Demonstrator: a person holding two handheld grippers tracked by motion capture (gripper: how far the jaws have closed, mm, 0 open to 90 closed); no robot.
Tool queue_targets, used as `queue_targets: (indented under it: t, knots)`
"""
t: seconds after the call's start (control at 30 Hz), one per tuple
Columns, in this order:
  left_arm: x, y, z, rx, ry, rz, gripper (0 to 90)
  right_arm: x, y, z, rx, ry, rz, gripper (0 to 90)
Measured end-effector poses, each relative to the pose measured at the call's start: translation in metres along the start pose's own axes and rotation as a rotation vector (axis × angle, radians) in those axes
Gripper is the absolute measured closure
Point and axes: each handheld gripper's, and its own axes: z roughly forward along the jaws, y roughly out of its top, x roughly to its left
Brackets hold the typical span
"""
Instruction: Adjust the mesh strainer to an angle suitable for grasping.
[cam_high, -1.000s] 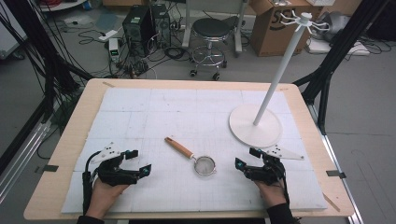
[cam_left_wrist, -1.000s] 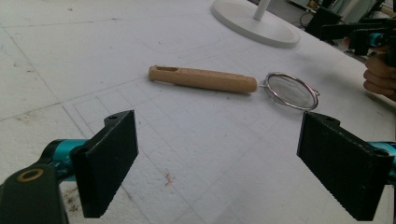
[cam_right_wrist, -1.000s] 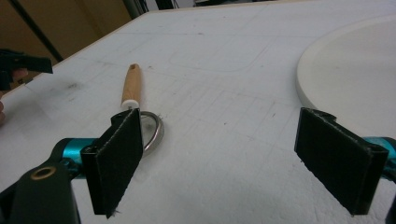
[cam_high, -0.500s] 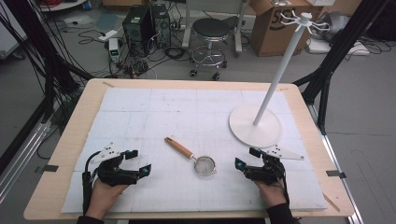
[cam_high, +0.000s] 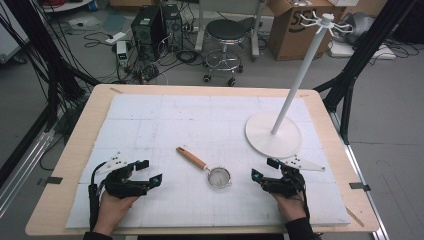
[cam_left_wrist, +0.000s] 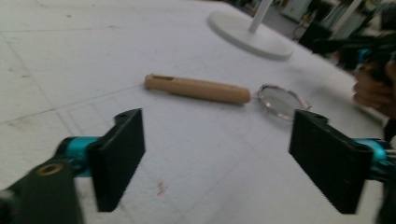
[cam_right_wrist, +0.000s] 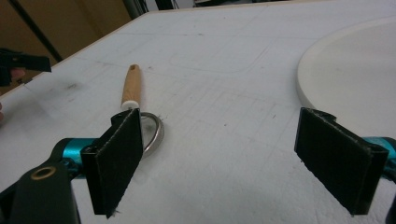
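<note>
Nothing has moved since earlier: strainer (cam_high: 212, 171) lies near table's (cam_high: 65, 165) front edge between left gripper (cam_high: 148, 171) and right gripper (cam_high: 263, 169), jaws apart, empty.

Both hands are bare, and a dark sleeve edge shows at each wrist by the near edge of the table (cam_high: 65, 165). The left gripper (cam_high: 148, 171) is black with teal blocks behind its flat black rectangular jaws. A grey three-cornered plate sits on top of it and a black cable trails back. The right gripper (cam_high: 265, 168) looks the same, with a brass-coloured ring near its hinge.
</note>
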Motion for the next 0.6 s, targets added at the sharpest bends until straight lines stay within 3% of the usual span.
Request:
queue_targets:
  t: [0.2, 0.27, 0.33, 0.43, 0.6]
  knots:
    - [0.005, 0.001, -0.002, -0.013, 0.021, -0.032, 26.6, 0.001, 0.001, -0.001, -0.011, 0.003, -0.01, 14.9]
    - [0.007, 0.002, -0.003, -0.024, 0.01, -0.043, 27.1, 0.001, 0.001, -0.001, -0.004, 0.007, -0.003, 14.9]
    - [0.011, 0.003, -0.004, -0.04, 0.02, -0.04, 35.9, 0.0, 0.0, 0.0, -0.003, 0.006, -0.008, 14.9]
    - [0.019, 0.005, -0.003, -0.041, 0.051, -0.072, 39.7, 0.001, 0.001, 0.001, -0.004, 0.012, 0.001, 14.9]
    - [0.019, 0.008, -0.005, -0.036, 0.039, -0.055, 42.6, 0.003, 0.002, 0.001, -0.009, 0.018, -0.009, 14.9]
